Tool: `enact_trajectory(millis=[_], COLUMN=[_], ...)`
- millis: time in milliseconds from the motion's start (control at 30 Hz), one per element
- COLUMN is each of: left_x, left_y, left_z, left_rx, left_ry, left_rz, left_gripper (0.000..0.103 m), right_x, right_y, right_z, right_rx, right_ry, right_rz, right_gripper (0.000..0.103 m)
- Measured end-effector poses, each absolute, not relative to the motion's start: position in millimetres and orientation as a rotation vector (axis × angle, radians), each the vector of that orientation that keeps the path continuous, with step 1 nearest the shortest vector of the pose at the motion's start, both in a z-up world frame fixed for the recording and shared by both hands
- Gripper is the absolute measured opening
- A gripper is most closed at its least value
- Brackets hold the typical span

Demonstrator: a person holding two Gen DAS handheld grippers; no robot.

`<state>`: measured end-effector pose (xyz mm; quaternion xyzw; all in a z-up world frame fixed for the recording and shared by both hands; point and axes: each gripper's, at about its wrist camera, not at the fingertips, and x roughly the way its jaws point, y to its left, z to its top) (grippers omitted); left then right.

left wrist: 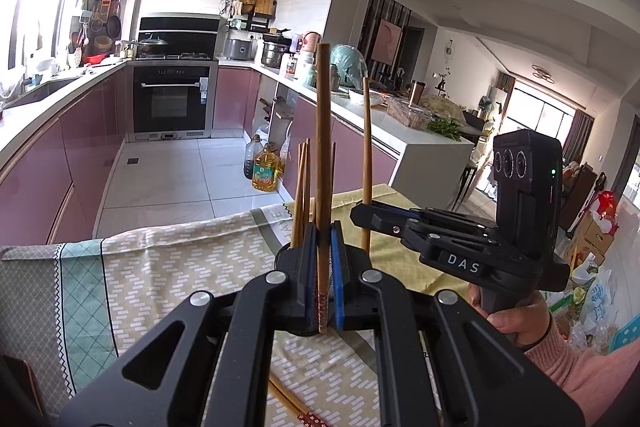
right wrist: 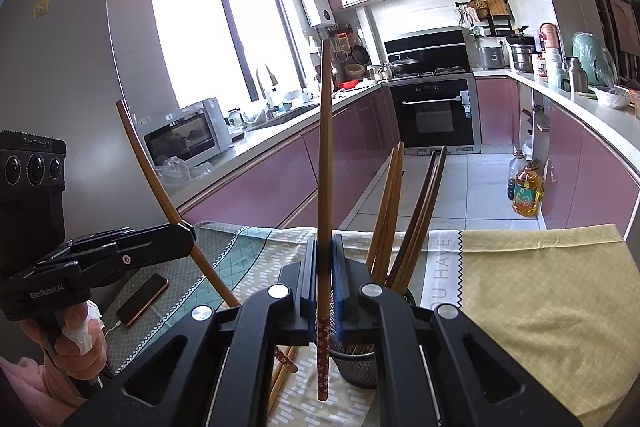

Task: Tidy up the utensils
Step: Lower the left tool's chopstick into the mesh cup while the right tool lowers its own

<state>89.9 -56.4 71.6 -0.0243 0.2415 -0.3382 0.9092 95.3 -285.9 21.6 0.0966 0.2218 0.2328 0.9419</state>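
Both hand-held grippers, left [left wrist: 321, 291] and right [right wrist: 324, 303], clench upright brown wooden chopsticks [left wrist: 323, 155]; dark mesh holder [right wrist: 360, 367] sits just right of the right one.

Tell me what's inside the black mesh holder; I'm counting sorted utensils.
The black mesh holder contains several brown wooden chopsticks standing upright. Their lower ends and the holder's bottom are hidden, so no exact count.

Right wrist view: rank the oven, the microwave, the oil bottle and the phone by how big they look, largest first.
1. Oven
2. Microwave
3. Phone and oil bottle look about alike, so I won't rank them.
The phone lies close to the camera on the table, which inflates it; the oven is farthest.
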Motion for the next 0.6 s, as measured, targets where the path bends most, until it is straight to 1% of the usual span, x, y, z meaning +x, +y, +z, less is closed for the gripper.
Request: enact_trajectory(millis=[600], left_x=[92.1], left_y=[-62.3], left_z=[85.1], left_rx=[-0.064], left_ry=[0.460], left_rz=[-0.716], left_gripper=[0.007], right_x=[99.3], right_y=[-286.3], right_z=[28.7], right_rx=[0.204], right_ry=[0.435], right_rz=[0.468], right_gripper=[0.006])
